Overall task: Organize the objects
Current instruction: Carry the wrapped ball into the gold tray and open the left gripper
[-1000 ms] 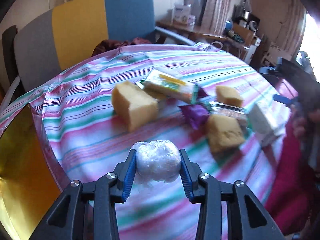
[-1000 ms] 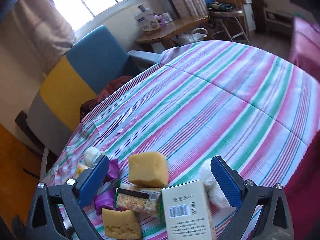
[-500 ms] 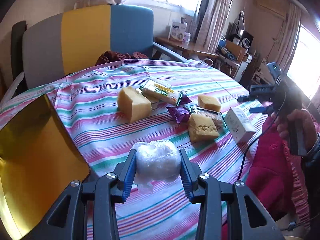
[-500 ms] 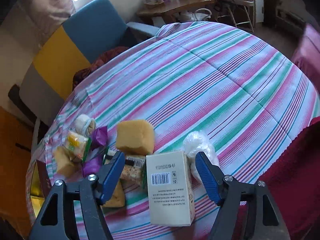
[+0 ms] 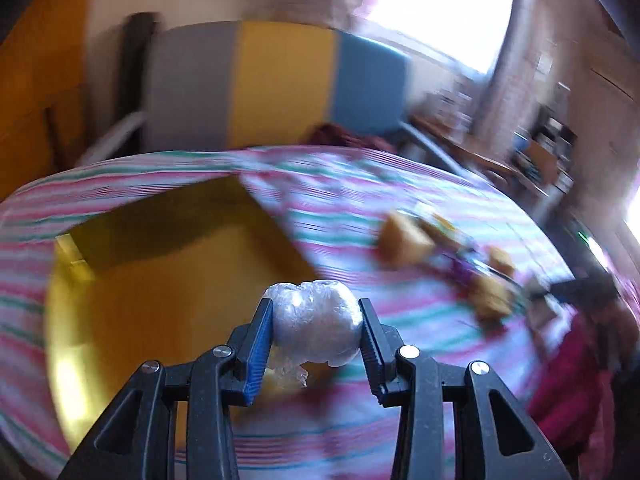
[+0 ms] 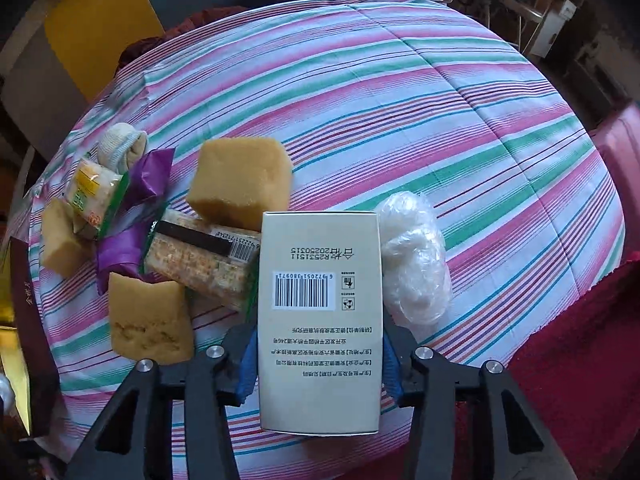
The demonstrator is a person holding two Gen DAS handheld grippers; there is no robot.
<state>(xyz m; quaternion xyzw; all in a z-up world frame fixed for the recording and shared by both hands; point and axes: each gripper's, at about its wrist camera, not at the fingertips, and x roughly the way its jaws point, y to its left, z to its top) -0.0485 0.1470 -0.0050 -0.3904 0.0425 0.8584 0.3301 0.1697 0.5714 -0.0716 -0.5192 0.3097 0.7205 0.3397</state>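
My left gripper [image 5: 316, 330] is shut on a white ball wrapped in clear plastic [image 5: 316, 320]. It hangs above the near corner of an open golden box [image 5: 160, 280] on the striped tablecloth [image 5: 340, 208]; this view is blurred. My right gripper [image 6: 319, 354] points steeply down with its jaws closing, and its blue pads touch both long sides of a white carton with a barcode [image 6: 318, 280]. Right of the carton lies a second clear-plastic bundle [image 6: 416, 264].
Left of the carton lie three yellow sponges [image 6: 240, 180] [image 6: 148, 320] [image 6: 60, 240], a grain-bar packet [image 6: 200, 264], a green-yellow packet [image 6: 94, 196], a purple wrapper [image 6: 148, 176] and a rolled sock [image 6: 120, 146]. A grey, yellow and blue chair [image 5: 280, 80] stands behind the table.
The left gripper swung left with its ball, from above the cloth to over the golden box. The right gripper dropped over the carton and its jaws narrowed from wide apart onto its sides.
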